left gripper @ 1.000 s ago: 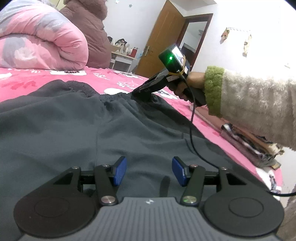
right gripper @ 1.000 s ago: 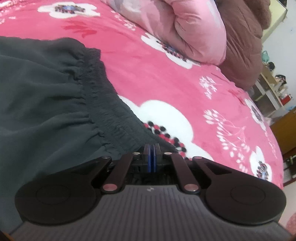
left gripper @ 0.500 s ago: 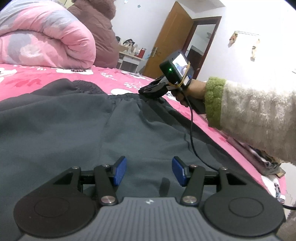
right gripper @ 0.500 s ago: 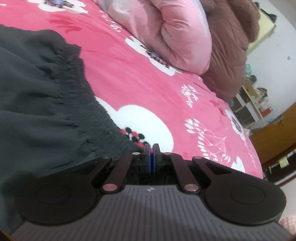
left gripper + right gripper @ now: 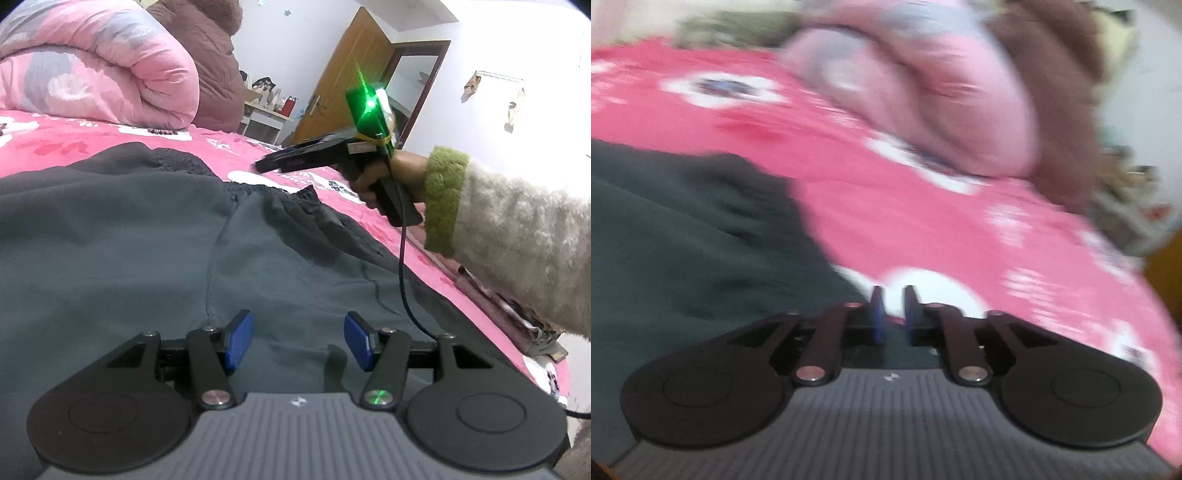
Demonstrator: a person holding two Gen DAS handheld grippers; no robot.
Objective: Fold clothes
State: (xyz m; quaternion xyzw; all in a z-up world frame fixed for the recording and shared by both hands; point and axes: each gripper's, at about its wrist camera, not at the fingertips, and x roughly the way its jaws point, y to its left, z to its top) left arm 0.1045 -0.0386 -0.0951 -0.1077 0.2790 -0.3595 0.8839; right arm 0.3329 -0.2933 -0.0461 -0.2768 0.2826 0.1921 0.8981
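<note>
Dark grey shorts (image 5: 155, 251) lie spread on the pink flowered bed sheet (image 5: 55, 144), elastic waistband (image 5: 258, 192) at the far edge. My left gripper (image 5: 298, 341) is open and empty, low over the shorts. My right gripper (image 5: 893, 312) is slightly open and empty; in the left wrist view it (image 5: 264, 165) hovers above the waistband's right corner, clear of the cloth. The right wrist view is blurred and shows the shorts (image 5: 683, 236) at the left.
A rolled pink quilt (image 5: 103, 70) and a brown coat (image 5: 210, 62) lie at the bed's far side. A folded patterned garment (image 5: 517, 314) sits at the right bed edge. A wooden door (image 5: 343, 85) and a small table (image 5: 266, 118) stand beyond.
My right gripper let go of the waistband corner, opened a little and lifted up off the cloth. The waistband dropped back on the bed. The left gripper stayed open over the shorts.
</note>
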